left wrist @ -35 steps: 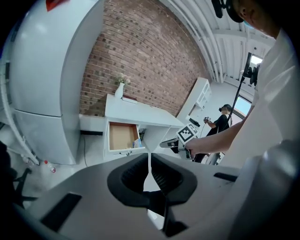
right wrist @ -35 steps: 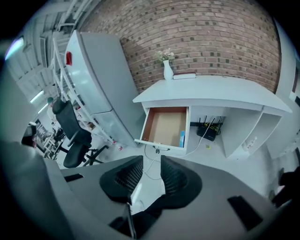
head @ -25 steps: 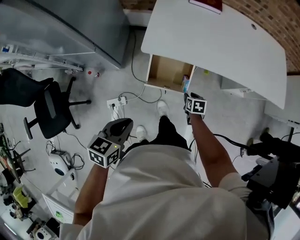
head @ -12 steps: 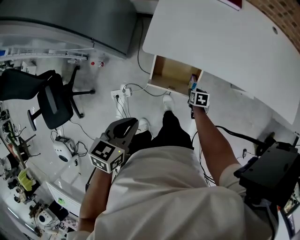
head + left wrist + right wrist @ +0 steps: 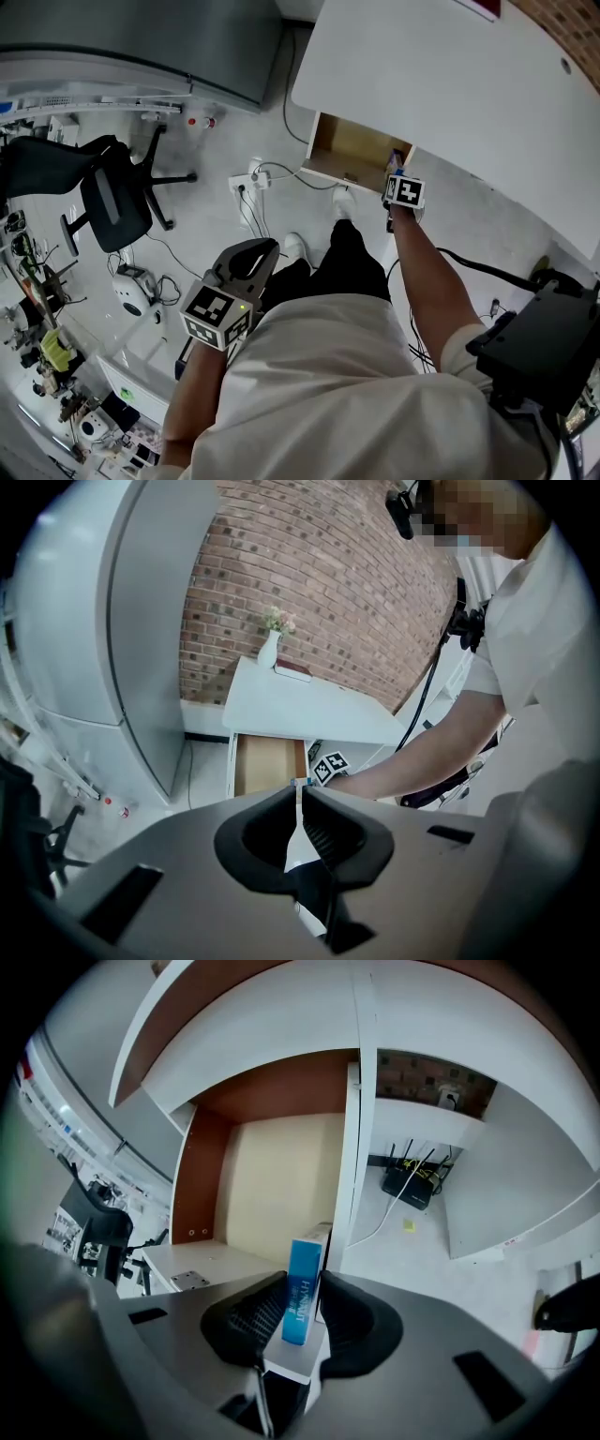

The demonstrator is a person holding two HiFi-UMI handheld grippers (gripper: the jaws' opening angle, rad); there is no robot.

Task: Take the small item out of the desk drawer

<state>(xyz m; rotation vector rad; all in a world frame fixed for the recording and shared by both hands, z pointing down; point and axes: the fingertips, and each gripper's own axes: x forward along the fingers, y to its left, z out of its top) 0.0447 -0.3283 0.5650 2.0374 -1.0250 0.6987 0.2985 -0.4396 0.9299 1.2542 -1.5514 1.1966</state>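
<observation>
Small blue box (image 5: 397, 159) stood at the right end of the open drawer (image 5: 349, 148) under the white desk (image 5: 450, 84) in the head view. The right gripper (image 5: 395, 176) reached in to it, and the left gripper (image 5: 261, 253) hung nearer, well apart from the drawer. In the left gripper view, that claw's jaws lay together with nothing between them. In the right gripper view, the jaws were closing on the upright box, pads seemingly touching both its sides. The drawer was open and the grasp looked nearly made; lifting the box out remained.
</observation>
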